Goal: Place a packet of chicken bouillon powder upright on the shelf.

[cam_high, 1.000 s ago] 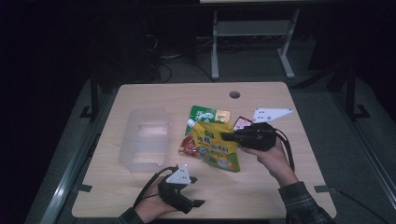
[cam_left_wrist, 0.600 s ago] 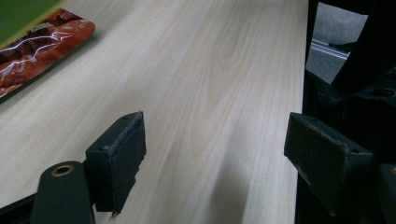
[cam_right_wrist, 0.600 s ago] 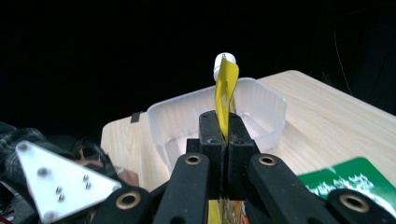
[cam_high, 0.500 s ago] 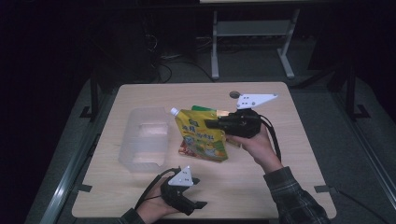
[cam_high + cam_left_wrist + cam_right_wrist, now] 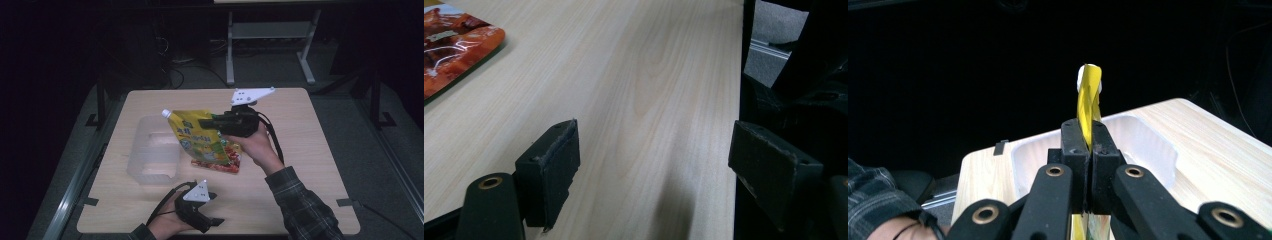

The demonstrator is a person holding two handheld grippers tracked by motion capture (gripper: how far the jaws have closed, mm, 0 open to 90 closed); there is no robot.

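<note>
A yellow spouted pouch (image 5: 199,137) hangs tilted above the table, its white cap up and to the left. My right gripper (image 5: 206,122) is shut on the pouch's upper edge. In the right gripper view the jaws (image 5: 1087,135) pinch the yellow pouch (image 5: 1089,97) edge-on, with a clear plastic bin (image 5: 1148,142) beyond it. That bin (image 5: 150,150) sits on the table just left of the pouch. My left gripper (image 5: 214,210) rests near the front edge, open with nothing in it (image 5: 659,155).
A red-orange snack packet (image 5: 224,164) lies flat on the wooden table (image 5: 310,150) under the pouch, and its corner (image 5: 454,50) shows in the left gripper view. The person's plaid sleeve (image 5: 300,205) crosses the right front of the table.
My right gripper has lifted the yellow pouch off the pile and carried it left toward the clear bin. The left gripper has stayed put.
</note>
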